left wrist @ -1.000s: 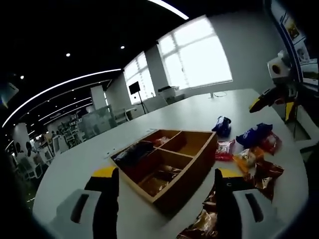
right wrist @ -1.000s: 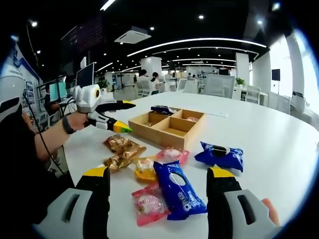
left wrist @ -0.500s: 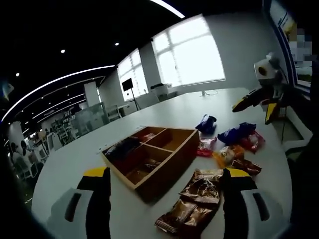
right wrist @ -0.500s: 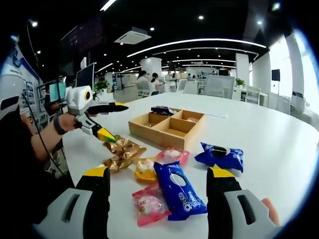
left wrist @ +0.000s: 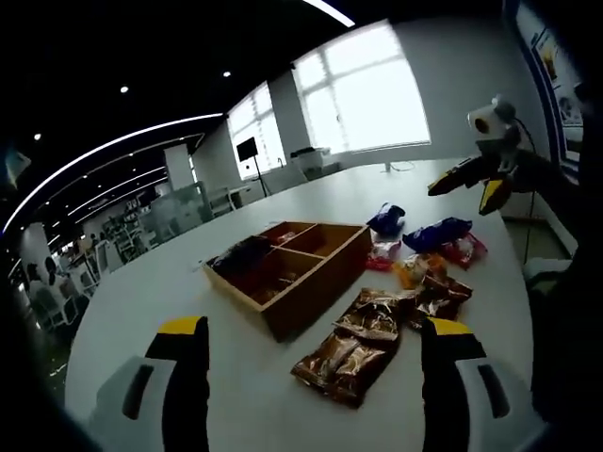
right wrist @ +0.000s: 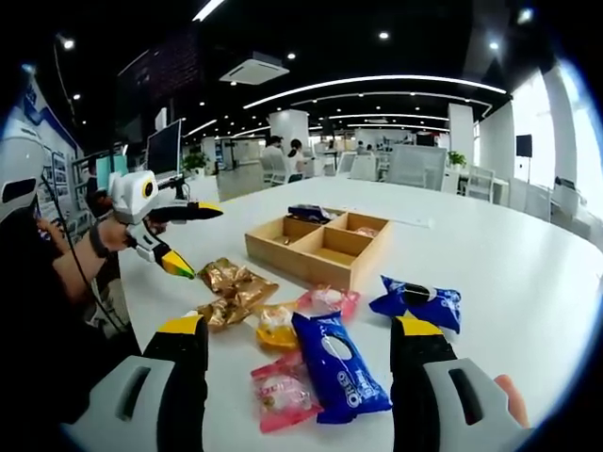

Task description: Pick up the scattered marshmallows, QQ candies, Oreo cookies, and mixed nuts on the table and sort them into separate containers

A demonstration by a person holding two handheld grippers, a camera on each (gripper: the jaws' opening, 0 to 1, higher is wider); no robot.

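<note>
A wooden box [left wrist: 283,275] with several compartments stands mid-table, a dark blue pack [right wrist: 309,214] in its far one. Brown nut packets [left wrist: 344,353] lie just ahead of my left gripper [left wrist: 316,331], which is open and holds nothing. Beyond them are a yellow packet [left wrist: 410,271], pink candy packets [left wrist: 462,250] and blue Oreo packs [left wrist: 433,234]. My right gripper [right wrist: 301,331] is open and hovers over a blue Oreo pack [right wrist: 339,363]. A pink packet [right wrist: 283,391], a yellow packet [right wrist: 275,325] and a second Oreo pack [right wrist: 415,303] lie around it. A hand holds the left gripper [right wrist: 207,241] above the nut packets [right wrist: 231,278].
The white table [right wrist: 509,254] is bare to the right of the box [right wrist: 320,243] and behind it. A person's arm [right wrist: 71,273] reaches in at the left. The right gripper [left wrist: 462,193] hangs over the table's far right edge. Office desks and chairs fill the background.
My left gripper has drawn back from the box toward the table's edge, bringing the nut packets between its jaws' line of sight. The right gripper has stayed put.
</note>
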